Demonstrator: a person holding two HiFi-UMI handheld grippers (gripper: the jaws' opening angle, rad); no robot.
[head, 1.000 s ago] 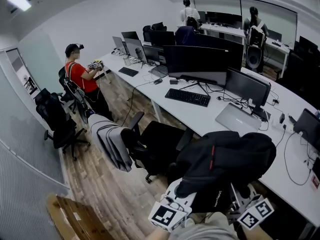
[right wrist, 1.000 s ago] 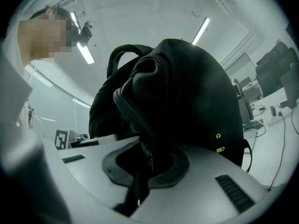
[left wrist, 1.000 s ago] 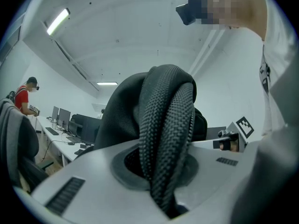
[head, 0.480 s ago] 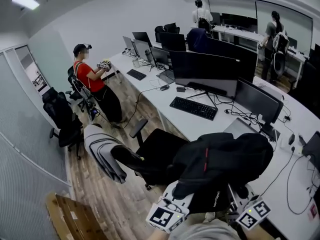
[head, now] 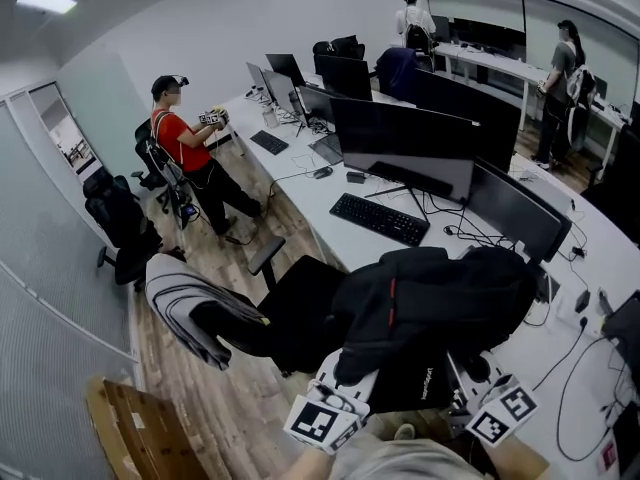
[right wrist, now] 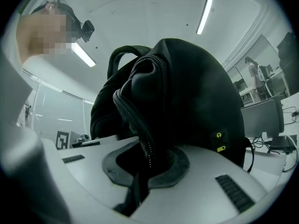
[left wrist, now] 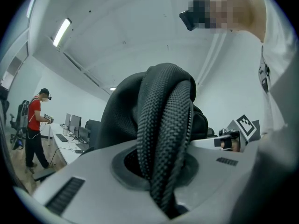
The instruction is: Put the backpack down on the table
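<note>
A black backpack with a red stripe hangs in the air in front of me, over the near edge of the long white table. My left gripper is shut on a thick woven strap of the backpack. My right gripper is shut on the zipped edge of the backpack. In both gripper views the backpack fills the space over the jaws. The fingertips themselves are hidden under the fabric in the head view.
The table carries monitors, a keyboard and cables. A black office chair with a grey garment stands left of the backpack. A person in red sits farther along. A cardboard box lies at the lower left.
The whole view has shifted as I carry the backpack: it sits a little more to the left in the picture and closer to the keyboard. Both grips are unchanged.
</note>
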